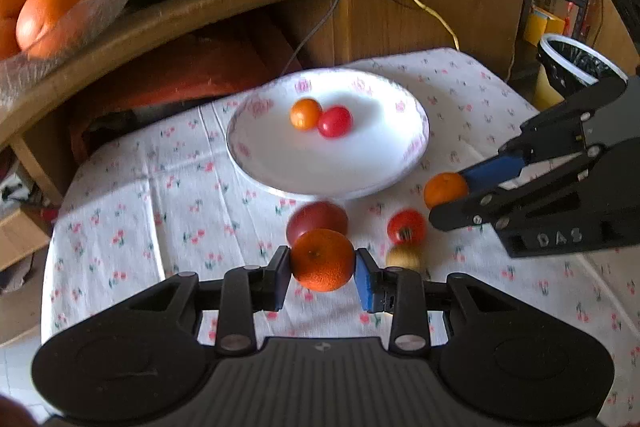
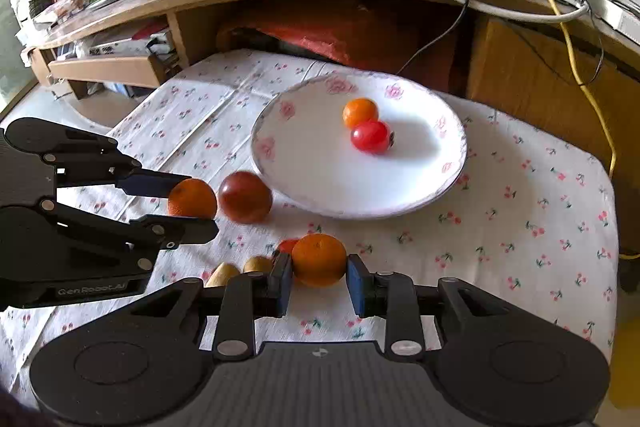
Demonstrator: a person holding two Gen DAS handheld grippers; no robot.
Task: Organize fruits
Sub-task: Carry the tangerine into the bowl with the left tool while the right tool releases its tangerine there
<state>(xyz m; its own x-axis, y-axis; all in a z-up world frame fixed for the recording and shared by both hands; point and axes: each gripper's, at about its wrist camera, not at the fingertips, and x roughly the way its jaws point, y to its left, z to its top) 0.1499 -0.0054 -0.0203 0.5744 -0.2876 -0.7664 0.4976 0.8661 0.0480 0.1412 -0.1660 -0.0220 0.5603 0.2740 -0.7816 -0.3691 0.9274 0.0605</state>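
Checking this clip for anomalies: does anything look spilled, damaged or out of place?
Nothing stands out. Each gripper, left and right, holds an orange; the plate sits flat with two small fruits. Loose fruit on the tablecloth looks intact.

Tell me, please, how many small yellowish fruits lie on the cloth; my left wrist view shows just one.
Observer: Two. The right wrist view shows one yellowish fruit and a second yellowish fruit side by side, just left of the right hand-held gripper, which grips the other mandarin.
Operator: Thank you. Is the dark red fruit touching my mandarin?
Observer: In that view the dark red fruit sits close beside the mandarin in the left hand-held gripper, between it and the plate. I cannot tell whether they touch.
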